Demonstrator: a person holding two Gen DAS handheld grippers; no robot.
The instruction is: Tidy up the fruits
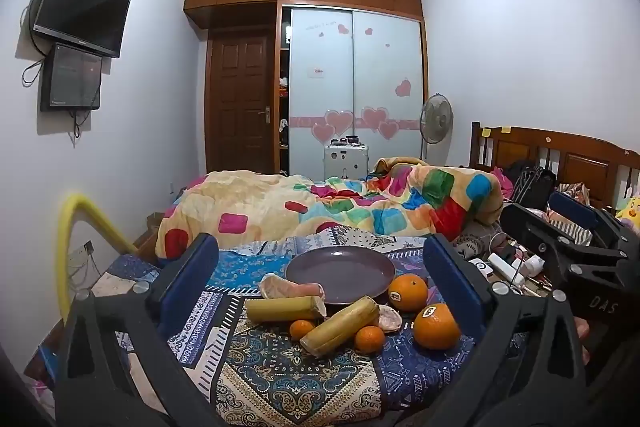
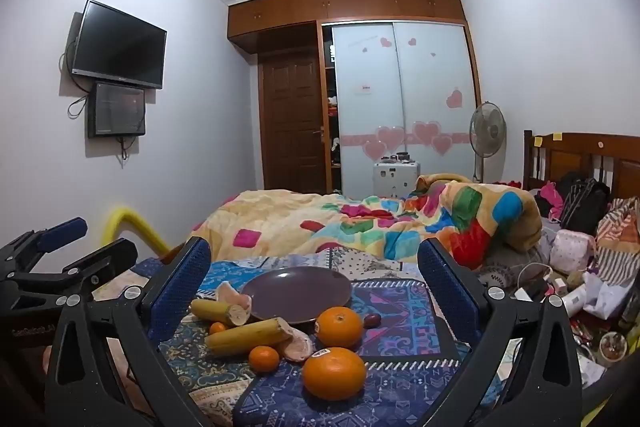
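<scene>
A dark purple plate (image 1: pixel 340 273) (image 2: pixel 298 293) lies empty on a patterned cloth. In front of it lie two big oranges (image 1: pixel 436 326) (image 2: pixel 334 373), (image 1: pixel 408 293) (image 2: pixel 339 327), two small tangerines (image 1: pixel 369 339) (image 2: pixel 263 359), (image 1: pixel 302 329), two cut banana pieces (image 1: pixel 340 325) (image 2: pixel 248 337), (image 1: pixel 284 309) (image 2: pixel 220 311), and pinkish fruit slices (image 1: pixel 292 287) (image 2: pixel 298 345). A small dark fruit (image 2: pixel 372 321) lies right of the plate. My left gripper (image 1: pixel 320 275) is open and empty, above the fruit. My right gripper (image 2: pixel 314 275) is open and empty, beside it on the right.
A bed with a colourful quilt (image 1: pixel 340 203) lies behind the cloth. Chargers, cables and clutter (image 2: pixel 560 291) sit to the right. A yellow tube (image 1: pixel 68 227) curves up at the left. A wardrobe (image 1: pixel 356 87), a fan and a wall TV stand further off.
</scene>
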